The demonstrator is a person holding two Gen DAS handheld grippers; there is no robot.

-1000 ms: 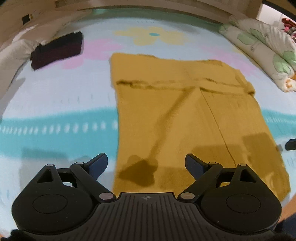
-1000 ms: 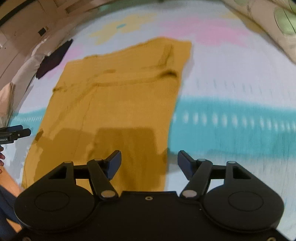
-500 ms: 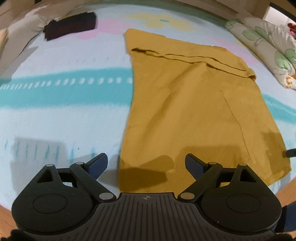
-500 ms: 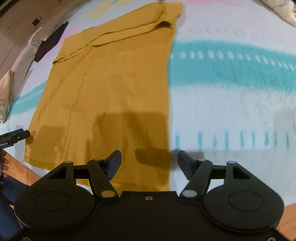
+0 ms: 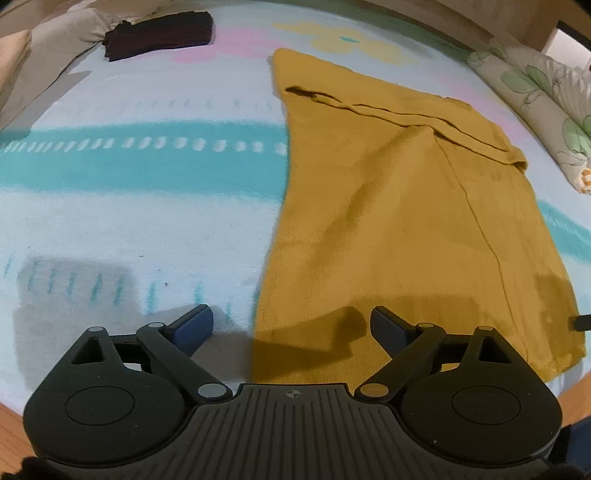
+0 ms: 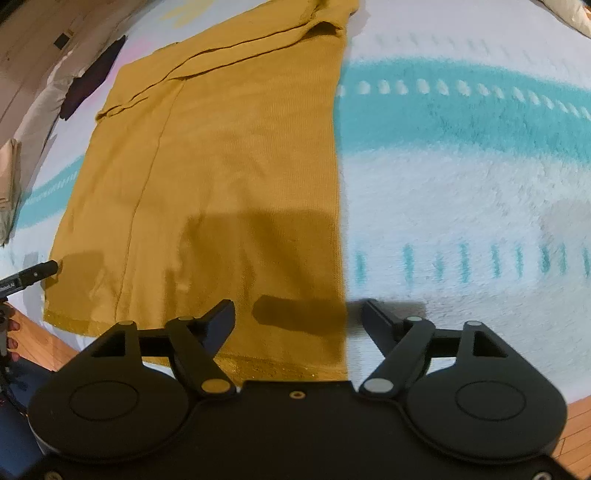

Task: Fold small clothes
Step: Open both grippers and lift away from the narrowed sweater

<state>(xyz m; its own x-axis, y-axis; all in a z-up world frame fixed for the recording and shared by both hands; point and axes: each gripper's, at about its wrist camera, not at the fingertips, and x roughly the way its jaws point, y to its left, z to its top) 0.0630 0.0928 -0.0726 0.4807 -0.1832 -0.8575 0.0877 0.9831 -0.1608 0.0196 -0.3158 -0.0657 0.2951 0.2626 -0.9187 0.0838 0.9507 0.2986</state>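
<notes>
Mustard garment flat on the bed

Mustard-yellow knit garment [image 5: 399, 206] lies spread on a fluffy white-and-teal bed blanket [image 5: 129, 221]. Left claw [image 5: 291, 325] hovers released over its near left corner. Right claw [image 6: 297, 319] is opening above the near right corner, gripping nothing.

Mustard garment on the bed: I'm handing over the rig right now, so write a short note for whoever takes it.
Left tool: open, empty, above the garment's near left corner.
Right tool: jaws opening, nothing gripped, above the near right corner.
Mustard garment: flat on the blanket, hem nearest, top part already folded down.
Dark folded cloth: far left, by the pillow.
Done: garment spread out, sleeves tucked.
Left: grip both hem corners and fold the hem up.
</notes>
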